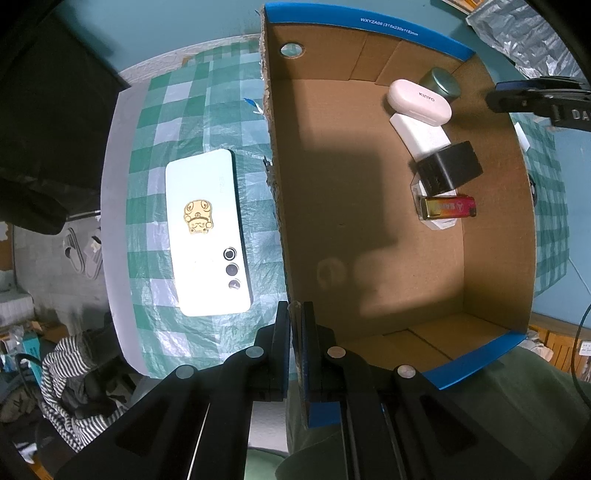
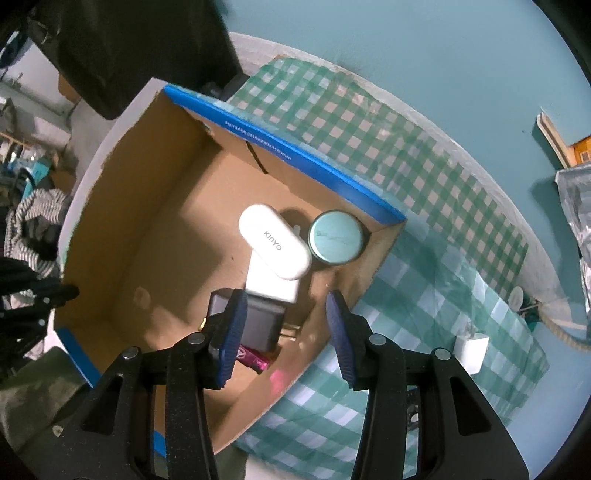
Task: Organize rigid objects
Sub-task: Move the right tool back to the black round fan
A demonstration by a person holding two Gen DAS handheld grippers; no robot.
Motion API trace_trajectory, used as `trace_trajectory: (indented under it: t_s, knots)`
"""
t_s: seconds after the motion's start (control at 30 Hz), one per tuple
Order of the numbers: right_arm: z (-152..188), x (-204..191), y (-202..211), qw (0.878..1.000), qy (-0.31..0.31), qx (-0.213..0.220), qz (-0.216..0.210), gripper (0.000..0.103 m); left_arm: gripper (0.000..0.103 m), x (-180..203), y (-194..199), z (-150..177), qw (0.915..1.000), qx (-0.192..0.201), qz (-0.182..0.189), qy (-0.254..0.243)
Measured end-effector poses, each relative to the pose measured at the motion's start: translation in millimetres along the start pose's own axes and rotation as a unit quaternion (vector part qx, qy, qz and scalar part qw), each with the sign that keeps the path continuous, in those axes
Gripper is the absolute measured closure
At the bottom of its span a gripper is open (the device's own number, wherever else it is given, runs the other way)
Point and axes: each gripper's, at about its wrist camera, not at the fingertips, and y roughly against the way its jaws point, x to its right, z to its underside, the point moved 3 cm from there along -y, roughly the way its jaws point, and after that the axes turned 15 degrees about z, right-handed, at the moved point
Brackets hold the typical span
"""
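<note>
Now the open brown cardboard box with blue-taped rim (image 1: 373,22) fills the right of the left wrist view, holding a white oval KINYO case (image 1: 419,101), a teal-lidded round tin (image 1: 443,83), a white flat block (image 1: 421,134), a black cube charger (image 1: 450,168) and a red-and-gold lighter (image 1: 448,206) along its upper right wall. Left of the box, a pale blue phone with a gold cartoon sticker (image 1: 207,232) lies on the green-checked plastic tablecloth (image 1: 162,110), probably next to go in. The left gripper (image 1: 295,314) is clamped on the box's near wall, steadying it. The right gripper (image 2: 284,317) hangs above the black charger with jaws apart, holding nothing. A small white plug (image 2: 471,350) sits outside, lower right. Keep the wall pinched firmly while the free gripper lifts clear of the rim before reaching out.
</note>
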Motion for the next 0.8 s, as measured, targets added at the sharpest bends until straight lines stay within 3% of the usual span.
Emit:
trace_trajectory:
  t_s: [0.43, 0.8]
  knots:
    - [19.1, 30.7, 28.2, 0.998, -0.055, 0.019, -0.006, 0.053, 0.100, 0.4, -0.2, 0.0, 1.0000, 0.000, 0.001, 0.001]
    - [49.8, 64.2, 27.6, 0.995, -0.102, 0.003, 0.004, 0.053, 0.100, 1.1, 0.3, -1.0, 1.0000, 0.000, 0.001, -0.001]
